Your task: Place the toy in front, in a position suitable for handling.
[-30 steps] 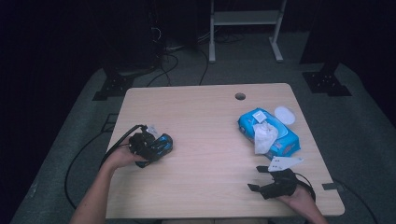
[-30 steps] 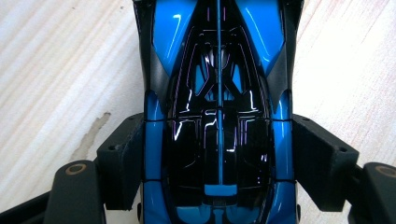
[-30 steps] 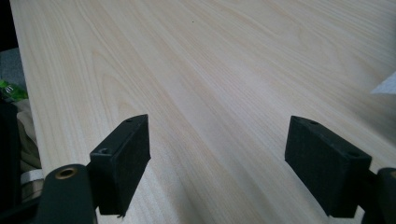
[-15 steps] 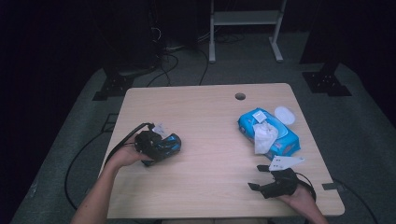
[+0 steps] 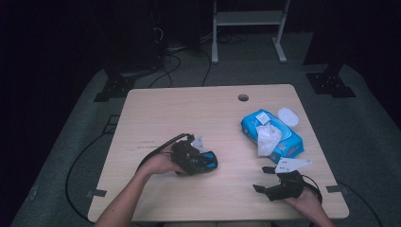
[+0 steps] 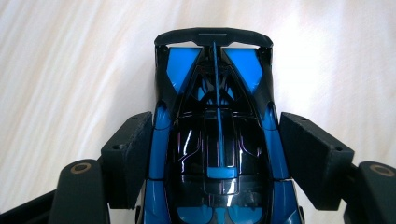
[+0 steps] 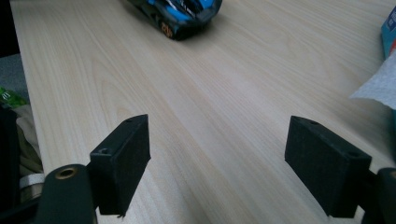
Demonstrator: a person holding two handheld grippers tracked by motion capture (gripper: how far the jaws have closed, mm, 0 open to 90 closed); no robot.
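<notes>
Left gripper [image 6: 215,154] clamped on glossy blue-and-black plastic toy car [image 6: 217,130], mid-table on pale wooden table [image 5: 189,109]. Right gripper [image 7: 233,168] jaws apart, idle, near blue wet-wipe pack [image 5: 272,135]. Risk: slick tapered body may squirt from pads; car could snag loose wipe

1. Your right gripper [image 7: 217,163] holds its two black jaws wide apart, with bare table [image 7: 210,121] between them.
2. A blue and black toy car [image 7: 180,14] sits on the wood at the top, well apart from your jaws.
3. A white tissue [image 7: 379,86] pokes in at the right edge.
</notes>
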